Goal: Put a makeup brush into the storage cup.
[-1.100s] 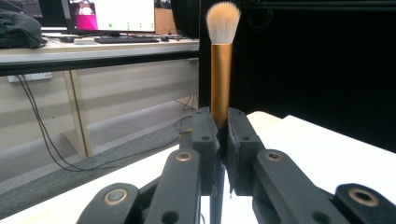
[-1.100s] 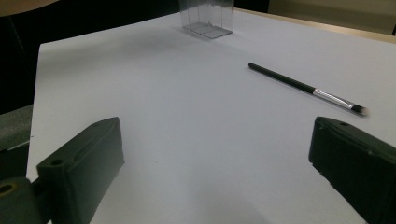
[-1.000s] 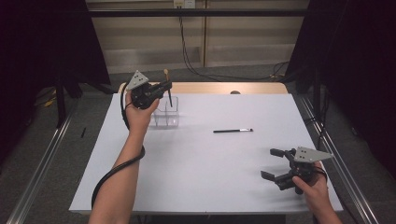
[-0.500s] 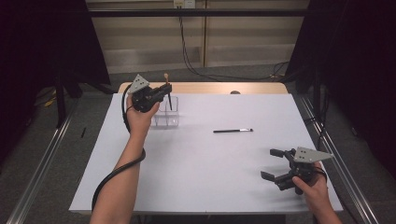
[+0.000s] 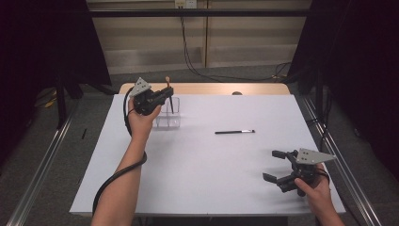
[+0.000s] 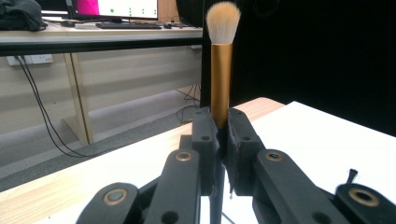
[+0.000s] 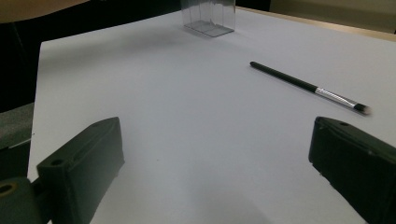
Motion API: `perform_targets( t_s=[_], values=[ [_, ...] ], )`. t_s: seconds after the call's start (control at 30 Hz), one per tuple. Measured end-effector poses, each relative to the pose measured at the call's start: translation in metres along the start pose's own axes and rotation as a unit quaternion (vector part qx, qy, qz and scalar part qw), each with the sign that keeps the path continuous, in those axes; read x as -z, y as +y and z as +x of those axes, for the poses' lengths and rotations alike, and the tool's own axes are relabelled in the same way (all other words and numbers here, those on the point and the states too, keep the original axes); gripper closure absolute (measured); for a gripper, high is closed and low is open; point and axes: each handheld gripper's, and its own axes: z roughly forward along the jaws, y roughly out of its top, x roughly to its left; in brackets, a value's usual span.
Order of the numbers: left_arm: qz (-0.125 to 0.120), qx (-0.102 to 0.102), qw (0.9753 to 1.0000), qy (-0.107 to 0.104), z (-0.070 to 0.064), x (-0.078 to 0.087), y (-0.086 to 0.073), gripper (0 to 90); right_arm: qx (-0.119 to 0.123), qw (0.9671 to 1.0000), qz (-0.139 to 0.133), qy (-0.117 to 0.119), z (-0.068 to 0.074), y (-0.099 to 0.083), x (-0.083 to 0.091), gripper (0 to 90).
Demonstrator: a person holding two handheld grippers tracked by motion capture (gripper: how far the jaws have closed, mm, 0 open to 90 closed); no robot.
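Note:
My left gripper (image 5: 165, 92) is shut on a makeup brush (image 5: 171, 104) and holds it upright at the table's far left. In the left gripper view the brush (image 6: 221, 70) shows a gold ferrule and pale bristles rising above the closed jaws of my left gripper (image 6: 222, 133). Its dark handle reaches down into the outline of a clear plastic box (image 5: 168, 121); whether it touches the box I cannot tell. A thin black brush (image 5: 234, 132) lies flat mid-table. My right gripper (image 5: 271, 165) stands open near the front right edge, holding nothing.
A white sheet (image 5: 197, 179) covers the table, with a wooden strip (image 5: 211, 88) at the far edge. In the right gripper view the thin brush (image 7: 303, 85) lies ahead between the open jaws, with the clear box (image 7: 209, 18) farther off. Metal rails run along both sides.
My left gripper has sunk slightly with the makeup brush toward the clear box. The right gripper has not moved.

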Motion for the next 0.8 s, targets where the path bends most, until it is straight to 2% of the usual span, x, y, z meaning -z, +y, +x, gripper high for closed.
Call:
perform_targets(
  t_s=[0.23,0.5,0.6,0.8],
  values=[
    [0.003,0.007,1.0,0.0,0.0,0.0,-0.0037,83.3,0.0,1.0,0.001,0.001,0.0,-0.0001,-0.0002,2.6],
    [0.006,0.005,1.0,-0.001,0.001,0.0011,-0.0047,83.3,-0.001,1.0,0.003,0.001,0.0003,-0.0002,-0.0004,2.6],
    [0.007,0.013,0.9999,-0.001,0.0014,0.0015,-0.0052,82.7,0.0,1.0,0.002,0.001,0.0004,-0.0001,-0.0004,2.6],
    [0.002,0.045,0.9989,-0.011,0.0022,0.0068,-0.0065,59.9,0.0,1.0,0.002,0.001,0.0004,0.0,0.0002,2.6]
  ],
)
